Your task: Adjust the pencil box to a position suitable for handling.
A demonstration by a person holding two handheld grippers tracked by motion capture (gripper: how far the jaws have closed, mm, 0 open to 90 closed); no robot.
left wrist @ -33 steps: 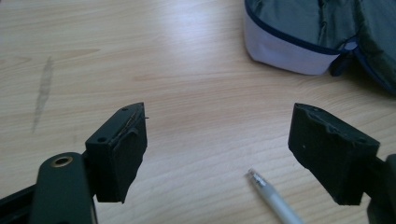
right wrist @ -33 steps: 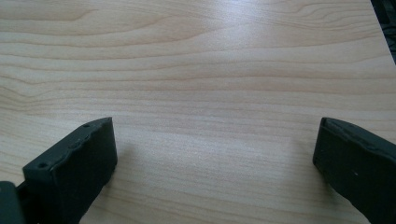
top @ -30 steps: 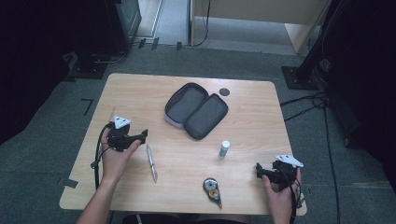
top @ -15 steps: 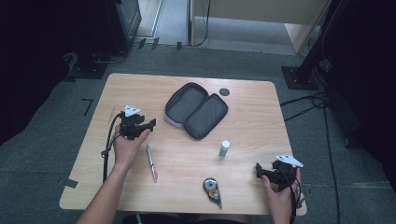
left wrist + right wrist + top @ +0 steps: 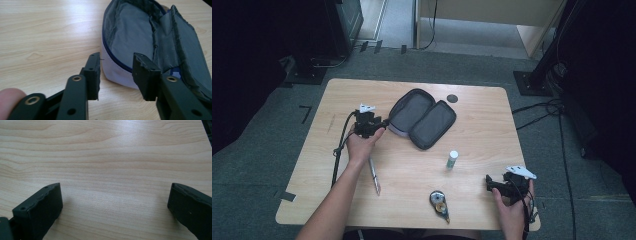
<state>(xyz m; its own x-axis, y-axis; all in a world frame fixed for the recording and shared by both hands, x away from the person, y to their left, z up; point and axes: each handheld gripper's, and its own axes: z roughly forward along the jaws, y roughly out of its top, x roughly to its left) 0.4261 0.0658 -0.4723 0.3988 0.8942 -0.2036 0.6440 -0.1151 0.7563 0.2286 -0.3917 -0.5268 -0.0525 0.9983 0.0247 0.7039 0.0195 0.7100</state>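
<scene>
The left gripper (image 5: pixel 384 123) was held at the near corner of the open grey pencil case (image 5: pixel 422 117), its jaws apart with a gap between them. In the left gripper view (image 5: pixel 116 75), the case's (image 5: pixel 140 42) pale wall and blue zipper edge sat just ahead of the jaw tips, whether touching them could not be told. A pen (image 5: pixel 374 175) lay behind that gripper, beside the person's forearm. The right gripper (image 5: pixel 488 182) rested well apart from the case, its jaws spread wide (image 5: pixel 115 202) over bare wooden table (image 5: pixel 105 157). A small white bottle (image 5: pixel 452 159) and a tape dispenser (image 5: pixel 439 204) lay near it, on its case-ward side.
</scene>
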